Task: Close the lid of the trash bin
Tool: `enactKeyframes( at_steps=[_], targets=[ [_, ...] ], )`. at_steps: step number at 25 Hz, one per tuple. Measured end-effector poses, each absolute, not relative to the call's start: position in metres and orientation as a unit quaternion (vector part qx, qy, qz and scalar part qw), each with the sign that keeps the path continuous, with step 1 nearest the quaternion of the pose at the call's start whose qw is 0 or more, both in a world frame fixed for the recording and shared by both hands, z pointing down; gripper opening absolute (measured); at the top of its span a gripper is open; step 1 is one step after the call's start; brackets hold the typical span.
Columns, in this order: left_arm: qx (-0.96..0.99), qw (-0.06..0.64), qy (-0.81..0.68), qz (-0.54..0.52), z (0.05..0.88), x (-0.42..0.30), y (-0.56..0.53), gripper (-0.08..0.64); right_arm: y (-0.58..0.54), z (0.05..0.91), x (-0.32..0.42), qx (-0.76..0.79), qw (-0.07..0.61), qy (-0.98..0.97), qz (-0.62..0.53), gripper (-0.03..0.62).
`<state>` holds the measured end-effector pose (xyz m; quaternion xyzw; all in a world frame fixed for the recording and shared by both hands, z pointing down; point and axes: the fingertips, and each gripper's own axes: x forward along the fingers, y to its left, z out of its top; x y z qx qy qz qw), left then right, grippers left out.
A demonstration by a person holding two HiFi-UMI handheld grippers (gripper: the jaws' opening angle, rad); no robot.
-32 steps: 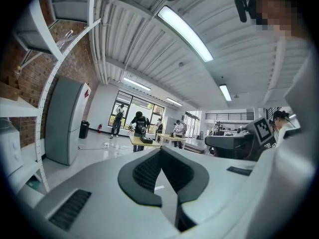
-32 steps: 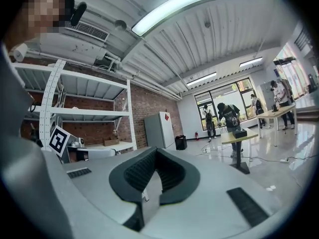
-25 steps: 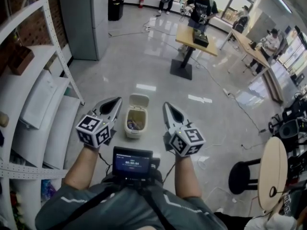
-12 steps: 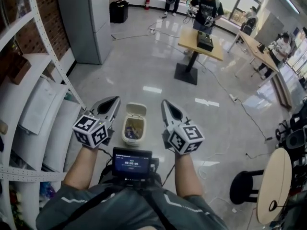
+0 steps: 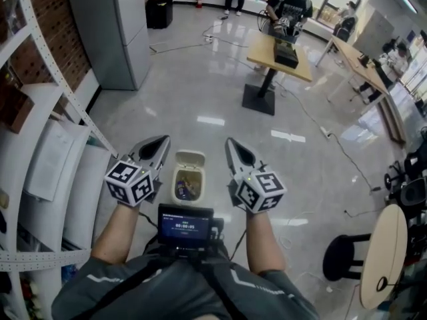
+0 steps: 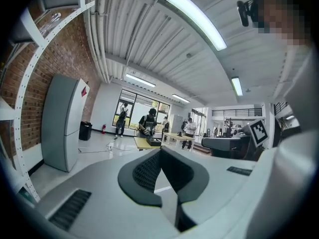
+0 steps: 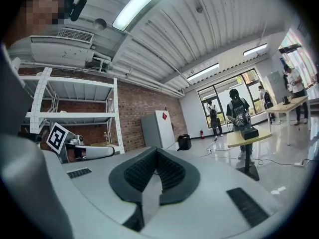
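Note:
A small cream trash bin (image 5: 177, 187) stands on the floor straight ahead of me, with its lid (image 5: 191, 158) tipped up and back at the far side. Some rubbish shows inside. My left gripper (image 5: 156, 145) hovers left of the bin and my right gripper (image 5: 233, 147) hovers right of it. Both are above it, apart from it and pointing forward. Each has its jaws together with nothing between them. The left gripper view shows its shut left gripper (image 6: 160, 152) against the far room, and the right gripper view its shut right gripper (image 7: 156, 152). Neither gripper view shows the bin.
White shelving (image 5: 40, 145) runs along the left, with a grey cabinet (image 5: 120, 25) beyond it. A wooden table on a black pedestal (image 5: 277, 52) stands ahead with people behind it. A round table (image 5: 381, 252) and a black stool (image 5: 343, 255) are at the right. Cables cross the floor.
The bin has come slightly nearer and lower in the head view, between the two grippers. Both grippers keep their pose and stay shut. The lid stays up.

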<state>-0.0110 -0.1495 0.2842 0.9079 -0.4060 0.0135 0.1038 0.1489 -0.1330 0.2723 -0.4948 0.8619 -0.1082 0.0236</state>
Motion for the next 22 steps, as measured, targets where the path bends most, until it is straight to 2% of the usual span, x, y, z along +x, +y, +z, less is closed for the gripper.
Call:
enactKeyframes(
  at_steps=[14,22],
  targets=[
    [0.923,0.122,-0.365,-0.005,0.298,-0.057,-0.265,-0.008,-0.235,0.276,0.1,-0.529,-0.001,0.842,-0.106,0.009],
    [0.922,0.139,-0.36,0.023,0.32,-0.053,-0.299,-0.008,-0.268,0.29,0.101,-0.534,-0.007,0.836,-0.122,0.009]
  ],
)
